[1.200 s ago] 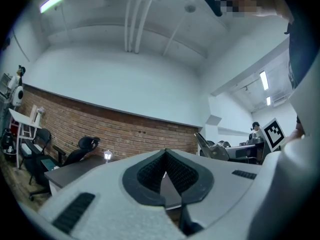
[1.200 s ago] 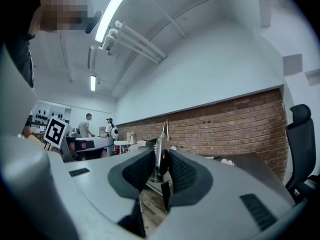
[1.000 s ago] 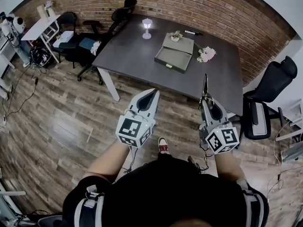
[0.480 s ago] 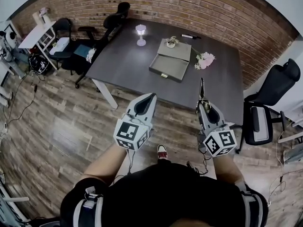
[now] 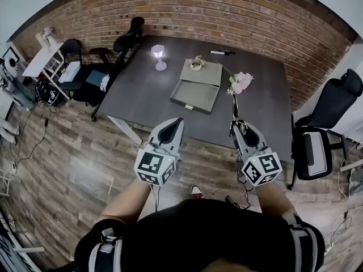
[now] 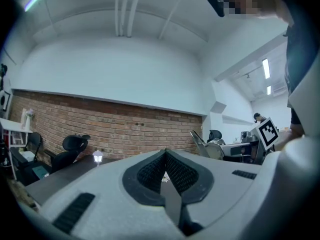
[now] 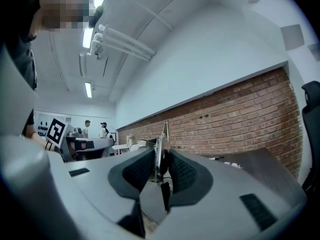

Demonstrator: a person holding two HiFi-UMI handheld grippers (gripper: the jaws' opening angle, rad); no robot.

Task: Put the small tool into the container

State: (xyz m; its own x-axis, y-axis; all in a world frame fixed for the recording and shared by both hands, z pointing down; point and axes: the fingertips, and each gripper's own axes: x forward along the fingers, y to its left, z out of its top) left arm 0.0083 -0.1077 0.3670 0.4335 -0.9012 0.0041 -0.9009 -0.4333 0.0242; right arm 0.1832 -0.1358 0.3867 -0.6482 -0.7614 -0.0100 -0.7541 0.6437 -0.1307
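A grey open container (image 5: 195,87) lies on the dark table (image 5: 142,89), far ahead of both grippers. My right gripper (image 5: 239,127) is shut on a thin metal small tool (image 5: 235,107) that sticks out past the jaws toward the table's near edge. In the right gripper view the small tool (image 7: 160,151) stands upright between the pads of my right gripper (image 7: 160,160). My left gripper (image 5: 177,120) hangs over the floor short of the table. In the left gripper view my left gripper (image 6: 164,155) has its jaws together with nothing in them.
On the table stand a small lit lamp (image 5: 158,53), a bunch of pale flowers (image 5: 240,83), a marker (image 5: 221,52) and a small ornament (image 5: 197,62). Black office chairs stand at the right (image 5: 319,147) and back left (image 5: 127,34). A brick wall (image 5: 227,10) is behind.
Both grippers have come closer to the table, and the tool's tip now reaches its near edge. Both keep their jaws as they were.
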